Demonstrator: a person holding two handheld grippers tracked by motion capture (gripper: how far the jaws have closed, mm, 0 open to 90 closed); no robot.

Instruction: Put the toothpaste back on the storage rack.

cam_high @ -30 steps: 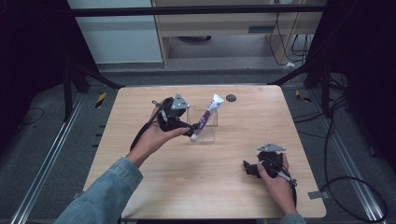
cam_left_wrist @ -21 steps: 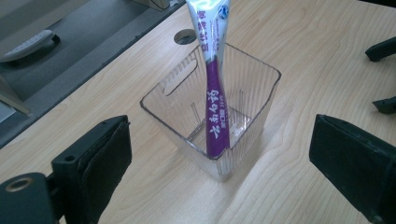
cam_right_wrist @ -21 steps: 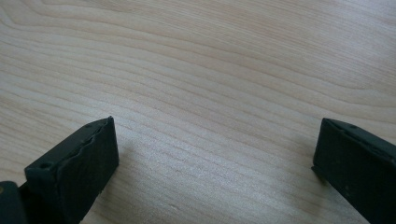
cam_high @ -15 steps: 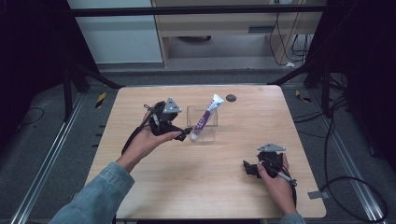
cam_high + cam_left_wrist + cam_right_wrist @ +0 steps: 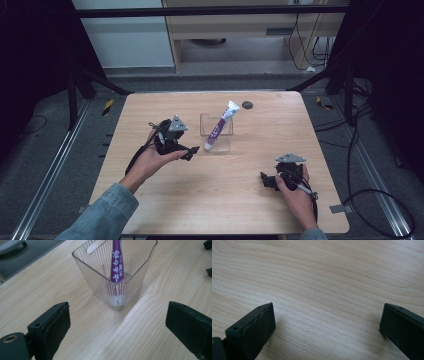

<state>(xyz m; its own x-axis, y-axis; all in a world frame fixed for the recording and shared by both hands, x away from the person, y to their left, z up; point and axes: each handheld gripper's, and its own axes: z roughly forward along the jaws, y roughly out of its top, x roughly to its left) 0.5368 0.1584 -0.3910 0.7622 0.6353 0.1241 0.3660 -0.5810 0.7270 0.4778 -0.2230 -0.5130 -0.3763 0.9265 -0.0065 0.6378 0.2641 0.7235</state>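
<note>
Standing beyond spread fingers point(image 5: 56, 322): holder point(image 5: 100, 277)

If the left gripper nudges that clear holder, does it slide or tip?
The holder is thin, ribbed clear plastic, so it is probably light and would likely slide on the smooth table. The purple tube leans out over its rim, which may make it top-heavy and apt to tip on a high push. The ribbed walls might flex under a squeeze.

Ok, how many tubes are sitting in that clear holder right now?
1. A purple toothpaste tube stands tilted inside the clear ribbed holder at the table's middle, its top leaning over the far rim. The left gripper view shows nothing else inside the holder.
</note>
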